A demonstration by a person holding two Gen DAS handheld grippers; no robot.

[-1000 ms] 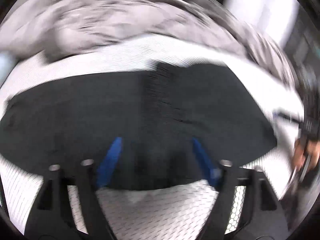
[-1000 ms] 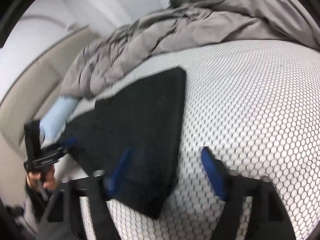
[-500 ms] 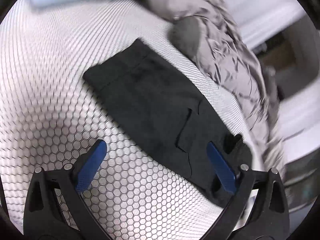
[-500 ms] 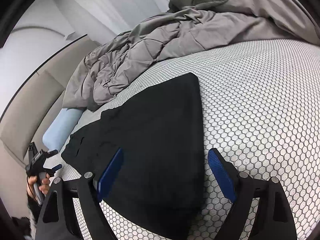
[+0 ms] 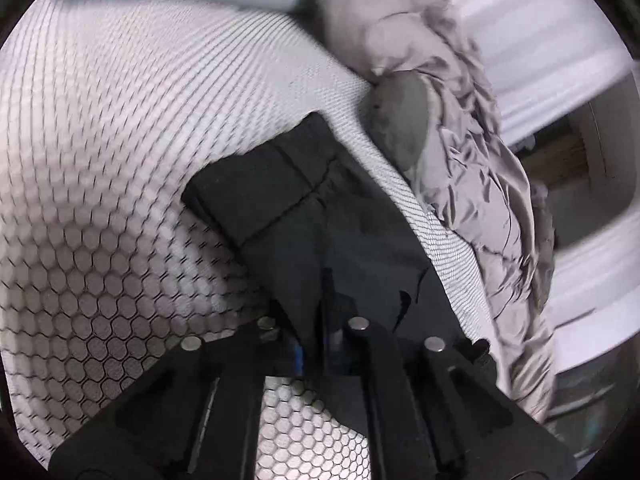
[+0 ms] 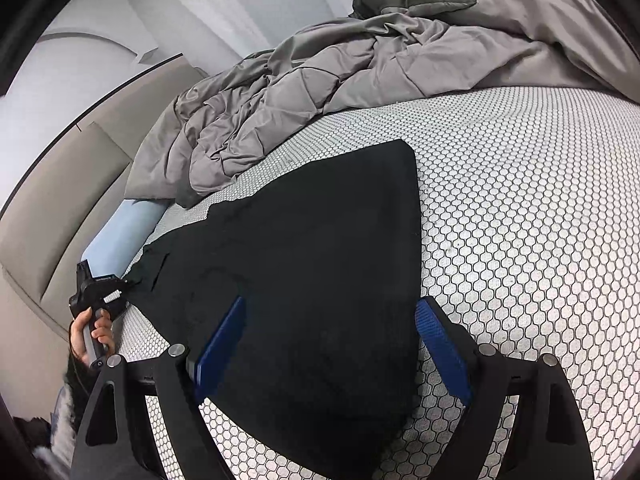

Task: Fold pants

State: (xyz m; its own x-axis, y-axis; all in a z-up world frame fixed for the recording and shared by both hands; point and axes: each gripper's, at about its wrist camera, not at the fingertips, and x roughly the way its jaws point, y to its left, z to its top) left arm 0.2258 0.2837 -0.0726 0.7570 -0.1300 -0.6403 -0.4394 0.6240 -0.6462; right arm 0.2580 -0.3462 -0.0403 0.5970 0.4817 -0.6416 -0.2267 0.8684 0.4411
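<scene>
The black pants (image 6: 312,256) lie flat on the honeycomb-patterned mattress (image 6: 520,216), folded into a long strip. In the left wrist view the pants (image 5: 320,216) stretch away from the camera. My left gripper (image 5: 320,340) is shut on the near end of the pants, at the waist end. It also shows in the right wrist view (image 6: 100,296), held in a hand at the pants' far left end. My right gripper (image 6: 328,340) is open, its blue pads astride the near end of the pants, just above the cloth.
A crumpled grey duvet (image 6: 320,80) is heaped along the far side of the mattress, and shows in the left wrist view (image 5: 460,168). A light blue pillow (image 6: 120,236) lies at the left by the beige headboard (image 6: 60,200).
My left gripper has moved in onto the end of the pants and shut on it. My right gripper has stayed open and edged closer over the other end.
</scene>
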